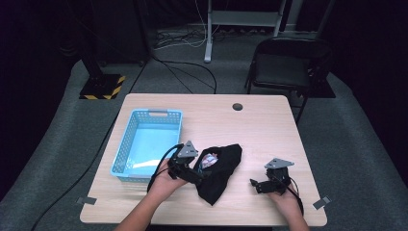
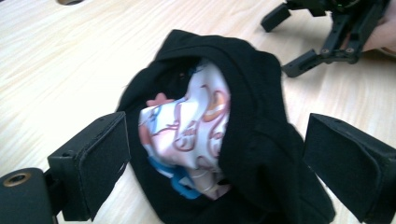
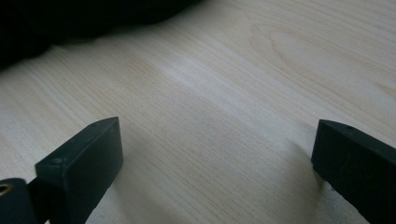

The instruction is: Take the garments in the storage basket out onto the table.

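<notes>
- Straddling the crumpled black fabric bag (image 2: 261,154), the left gripper (image 2: 215,168) has its jaws spread wide, nothing pinched; bag lies mid-table, just right of the light-blue perforated plastic basket (image 1: 126,139).
- Risk: closing now likely catches only the black cloth, so the white satin pouch with pink and orange swirls (image 2: 194,135) slips back inside or spills out.
- Risk: pulling one-handed drags the whole bag across the pale wooden table (image 1: 269,125); right gripper (image 1: 260,185), jaws apart and empty, rests well right of it, pinning nothing.
- Pouch print looks like looping script; no word, brand or label is legible.
</notes>
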